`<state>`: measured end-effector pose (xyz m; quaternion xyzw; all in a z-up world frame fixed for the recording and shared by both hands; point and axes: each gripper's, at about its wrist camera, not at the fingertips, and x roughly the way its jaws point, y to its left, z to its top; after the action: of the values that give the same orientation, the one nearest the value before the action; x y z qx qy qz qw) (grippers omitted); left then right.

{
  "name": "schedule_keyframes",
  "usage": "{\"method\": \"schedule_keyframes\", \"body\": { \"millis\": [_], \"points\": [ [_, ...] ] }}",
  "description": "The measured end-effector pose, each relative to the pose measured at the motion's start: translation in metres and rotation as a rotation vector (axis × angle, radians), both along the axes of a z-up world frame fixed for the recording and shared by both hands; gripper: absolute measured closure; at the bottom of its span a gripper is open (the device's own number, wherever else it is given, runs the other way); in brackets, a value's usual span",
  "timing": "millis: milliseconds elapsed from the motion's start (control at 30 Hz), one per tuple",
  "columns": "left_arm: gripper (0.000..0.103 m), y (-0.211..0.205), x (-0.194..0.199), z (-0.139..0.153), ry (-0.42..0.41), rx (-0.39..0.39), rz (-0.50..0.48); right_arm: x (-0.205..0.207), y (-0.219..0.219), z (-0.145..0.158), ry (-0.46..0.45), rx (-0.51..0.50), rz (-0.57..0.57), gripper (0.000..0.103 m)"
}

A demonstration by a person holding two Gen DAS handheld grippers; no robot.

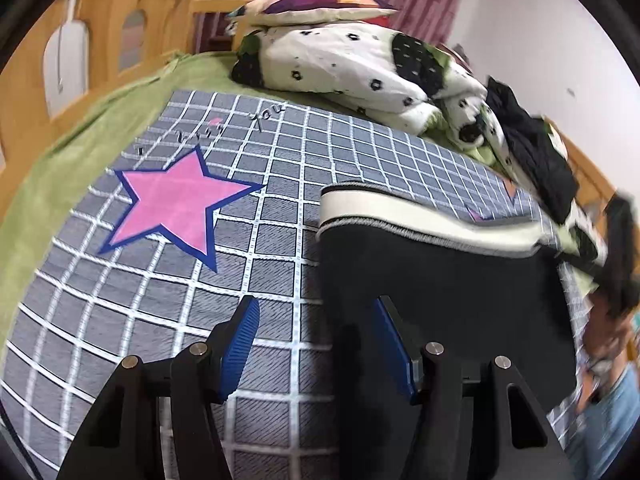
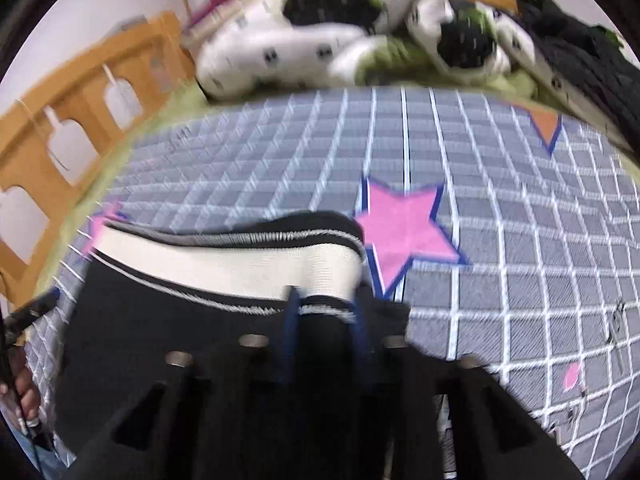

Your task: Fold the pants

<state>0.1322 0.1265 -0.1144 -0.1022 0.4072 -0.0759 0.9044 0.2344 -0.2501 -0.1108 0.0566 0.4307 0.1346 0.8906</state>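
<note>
Taking the black pants (image 1: pixel 432 280) as the landmark, the far left of them is a wooden bed rail (image 1: pixel 108 40), then a green sheet (image 1: pixel 68 152) running under a grey checked cover (image 1: pixel 160 304) with a pink star (image 1: pixel 176 204) printed on it. The pants themselves lie on this cover, their cream waistband (image 1: pixel 400 212) turned away from the cameras, probably laid flat there so the cloth can be doubled over cleanly. At the pants' left edge hangs the left gripper (image 1: pixel 316 344), its blue pads (image 1: pixel 240 348) standing half apart with nothing between them; the left pad is over bare cover and the right one over the black fabric, so it straddles the edge, likely lined up to take that side. Behind the pants, a spotted quilt (image 1: pixel 352 60) and a pillow (image 1: pixel 312 4) are heaped out of the way. Over the pants' right end, just below the waistband (image 2: pixel 240 264), sits the right gripper (image 2: pixel 326 312), its fingers drawn narrow with dark cloth between them; it appears pinched on the fabric, though blur leaves the grip uncertain. Right of the pants another pink star (image 2: pixel 404 236) shows on open cover.
</note>
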Motion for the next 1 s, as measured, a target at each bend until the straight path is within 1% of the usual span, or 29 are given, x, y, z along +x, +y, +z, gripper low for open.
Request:
{"method": "schedule_keyframes", "body": {
  "millis": [33,67,100,133,167,200,233,267,300,333,367,433,467,500,567,600,633,667,700,733,800,833,900,1000],
  "points": [
    [0.046,0.001,-0.004,0.002,-0.012,0.01,-0.015,-0.01,-0.015,0.014,-0.025,0.097,0.006,0.088],
    [0.046,0.001,-0.008,0.004,-0.029,0.012,-0.025,-0.019,-0.026,0.021,-0.044,0.134,-0.002,0.088],
    [0.046,-0.002,-0.007,0.006,-0.044,0.004,-0.03,-0.024,-0.029,0.023,-0.061,0.107,-0.008,0.088],
    [0.046,-0.004,-0.005,0.008,-0.052,-0.008,-0.033,-0.025,-0.026,0.017,-0.064,0.027,-0.006,0.087],
    [0.046,-0.008,-0.001,0.01,-0.056,-0.029,-0.033,-0.019,-0.021,0.008,-0.041,-0.019,-0.008,0.084],
    [0.046,-0.013,0.004,0.012,-0.052,-0.047,-0.037,-0.012,-0.019,-0.01,0.014,-0.065,-0.021,0.081],
    [0.046,-0.018,0.007,0.014,-0.049,-0.058,-0.044,-0.009,-0.02,-0.019,0.022,-0.06,-0.041,0.079],
    [0.046,-0.025,0.011,0.018,-0.057,-0.068,-0.063,-0.011,-0.024,-0.018,0.006,-0.041,-0.061,0.075],
    [0.046,-0.033,0.015,0.023,-0.073,-0.062,-0.078,-0.013,-0.027,-0.011,0.01,-0.028,-0.073,0.07],
    [0.046,-0.041,0.019,0.027,-0.095,-0.047,-0.09,-0.018,-0.03,0.001,0.015,-0.021,-0.093,0.071],
    [0.046,-0.049,0.022,0.029,-0.109,-0.036,-0.098,-0.026,-0.029,0.014,-0.017,-0.031,-0.101,0.071],
    [0.046,-0.067,0.04,0.032,-0.115,-0.01,-0.113,-0.039,-0.013,0.037,-0.143,-0.08,-0.063,0.07],
    [0.046,-0.076,0.047,0.03,-0.108,0.003,-0.115,-0.041,-0.008,0.04,-0.166,-0.098,-0.043,0.07],
    [0.046,-0.085,0.058,0.025,-0.094,0.03,-0.115,-0.039,0.003,0.041,-0.169,-0.112,-0.018,0.07],
    [0.046,-0.101,0.08,0.004,-0.05,0.161,-0.068,-0.032,0.019,0.029,-0.14,-0.085,0.015,0.07],
    [0.046,-0.104,0.089,-0.01,-0.015,0.226,-0.032,-0.024,0.027,0.015,-0.115,-0.1,0.03,0.073],
    [0.045,-0.103,0.095,-0.021,0.013,0.22,-0.032,-0.014,0.035,-0.007,-0.085,-0.152,0.033,0.077],
    [0.045,-0.099,0.094,-0.025,0.01,0.186,-0.028,-0.01,0.037,-0.023,-0.117,-0.209,0.018,0.077],
    [0.045,-0.096,0.092,-0.024,-0.005,0.165,-0.031,-0.014,0.039,-0.028,-0.159,-0.23,0.014,0.078],
    [0.045,-0.092,0.09,-0.023,-0.014,0.143,-0.04,-0.014,0.039,-0.027,-0.173,-0.232,0.028,0.078],
    [0.045,-0.085,0.089,-0.026,-0.018,0.094,-0.037,-0.011,0.034,-0.026,-0.16,-0.224,0.041,0.078],
    [0.045,-0.085,0.087,-0.027,-0.029,0.097,-0.034,-0.011,0.032,-0.028,-0.164,-0.214,0.046,0.078],
    [0.045,-0.09,0.084,-0.029,-0.046,0.128,-0.028,-0.01,0.03,-0.028,-0.163,-0.201,0.045,0.078],
    [0.045,-0.094,0.082,-0.03,-0.054,0.147,-0.022,-0.012,0.028,-0.028,-0.166,-0.179,0.046,0.077]
  ]
}}
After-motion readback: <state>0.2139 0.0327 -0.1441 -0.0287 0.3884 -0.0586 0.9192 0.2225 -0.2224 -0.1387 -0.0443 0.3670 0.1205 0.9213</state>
